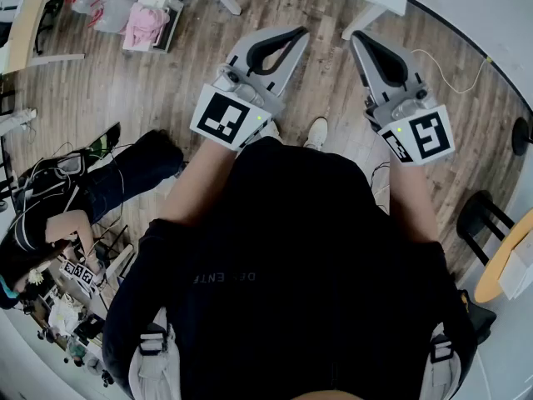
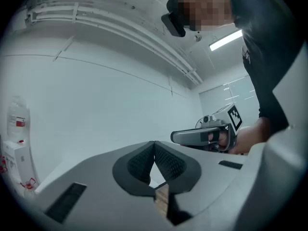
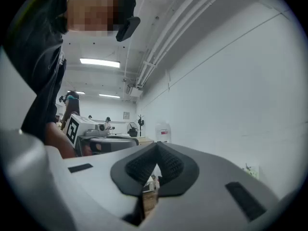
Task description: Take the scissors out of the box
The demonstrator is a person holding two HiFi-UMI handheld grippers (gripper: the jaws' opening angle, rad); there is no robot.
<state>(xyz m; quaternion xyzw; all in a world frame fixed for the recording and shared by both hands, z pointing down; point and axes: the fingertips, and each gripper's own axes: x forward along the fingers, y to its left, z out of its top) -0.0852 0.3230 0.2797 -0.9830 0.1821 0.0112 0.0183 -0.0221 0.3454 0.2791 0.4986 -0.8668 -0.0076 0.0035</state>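
Left gripper [image 1: 301,32] and right gripper [image 1: 356,37] are both clenched on nothing. Their smooth grey shells taper to tips, and the black textured pads [image 2: 168,162] are pressed together. Below them lies the plank wood floor [image 1: 183,82]. At its far left edge a white bin [image 1: 171,25] holds bunched pink cloth [image 1: 143,23]. Scissors and box show in no view.
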